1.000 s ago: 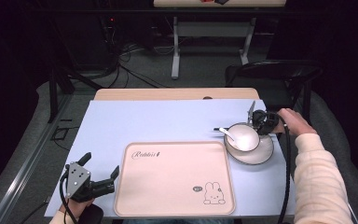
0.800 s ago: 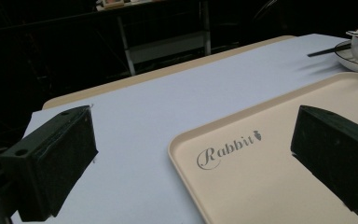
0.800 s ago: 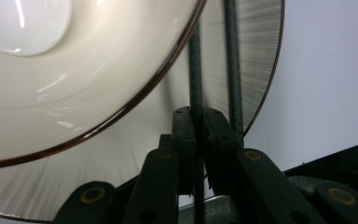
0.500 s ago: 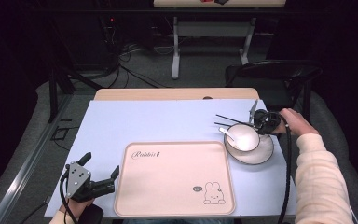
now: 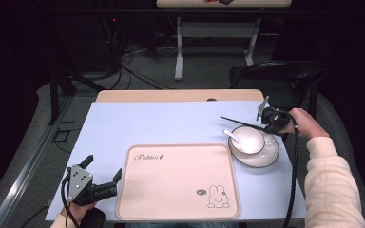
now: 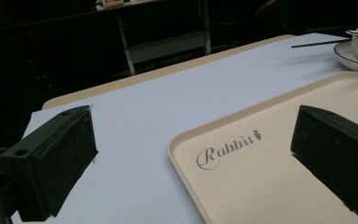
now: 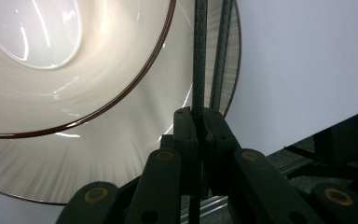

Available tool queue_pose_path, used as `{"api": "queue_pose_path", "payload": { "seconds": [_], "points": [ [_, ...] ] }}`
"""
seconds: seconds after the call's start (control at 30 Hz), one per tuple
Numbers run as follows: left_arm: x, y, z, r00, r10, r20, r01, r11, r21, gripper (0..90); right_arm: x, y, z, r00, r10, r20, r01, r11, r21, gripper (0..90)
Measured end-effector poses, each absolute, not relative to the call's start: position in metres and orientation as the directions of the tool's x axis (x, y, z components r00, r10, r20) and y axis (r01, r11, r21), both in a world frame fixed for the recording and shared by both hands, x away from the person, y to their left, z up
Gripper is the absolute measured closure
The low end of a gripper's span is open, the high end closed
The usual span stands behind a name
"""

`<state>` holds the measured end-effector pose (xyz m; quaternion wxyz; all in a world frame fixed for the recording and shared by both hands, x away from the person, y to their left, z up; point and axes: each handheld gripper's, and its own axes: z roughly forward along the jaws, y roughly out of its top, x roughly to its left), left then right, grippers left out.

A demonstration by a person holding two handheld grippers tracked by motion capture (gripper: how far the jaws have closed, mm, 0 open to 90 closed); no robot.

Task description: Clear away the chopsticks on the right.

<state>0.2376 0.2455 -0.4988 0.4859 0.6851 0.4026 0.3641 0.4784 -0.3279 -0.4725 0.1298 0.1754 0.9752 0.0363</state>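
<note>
Over lilac table paper, right claw (image 7: 199, 122) pinches thin black chopsticks (image 7: 200, 56).

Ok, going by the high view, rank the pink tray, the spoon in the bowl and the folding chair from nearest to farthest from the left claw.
1. Pink tray: right beside the left claw, at the near edge.
2. Spoon: across the tray, in the bowl at the right.
3. Folding chair: beyond the table's far right corner.
</note>
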Motion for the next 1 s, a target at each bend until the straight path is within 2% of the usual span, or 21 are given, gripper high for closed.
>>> {"api": "queue_pose_path", "payload": {
  "seconds": [0.1, 0.13, 0.17, 0.53, 0.87, 1.0],
  "points": [
    [0.237, 0.246, -0.499, 0.410, 0.906, 0.107, 0.198, -0.203, 0.959, 0.0, 0.478, -0.328, -0.472, -0.905, 0.352, -0.240, 0.333, 0.936, 0.116, 85.0],
    [0.237, 0.246, -0.499, 0.410, 0.906, 0.107, 0.198, -0.203, 0.959, 0.0, 0.472, -0.326, -0.451, -0.873, 0.401, -0.276, 0.376, 0.916, 0.141, 85.0],
    [0.238, 0.245, -0.499, 0.411, 0.905, 0.108, 0.198, -0.205, 0.959, 0.0, 0.468, -0.323, -0.444, -0.864, 0.412, -0.288, 0.389, 0.911, 0.134, 85.0],
    [0.238, 0.245, -0.499, 0.411, 0.905, 0.108, 0.197, -0.204, 0.959, 0.0, 0.444, -0.302, -0.414, -0.811, 0.489, -0.321, 0.458, 0.872, 0.172, 85.0],
    [0.237, 0.245, -0.499, 0.411, 0.906, 0.107, 0.198, -0.203, 0.959, 0.0, 0.414, -0.276, -0.399, -0.714, 0.628, -0.310, 0.578, 0.778, 0.244, 85.0],
    [0.238, 0.245, -0.499, 0.412, 0.905, 0.108, 0.198, -0.205, 0.959, 0.0, 0.401, -0.267, -0.397, -0.662, 0.698, -0.274, 0.640, 0.716, 0.279, 85.1]
  ]
}}
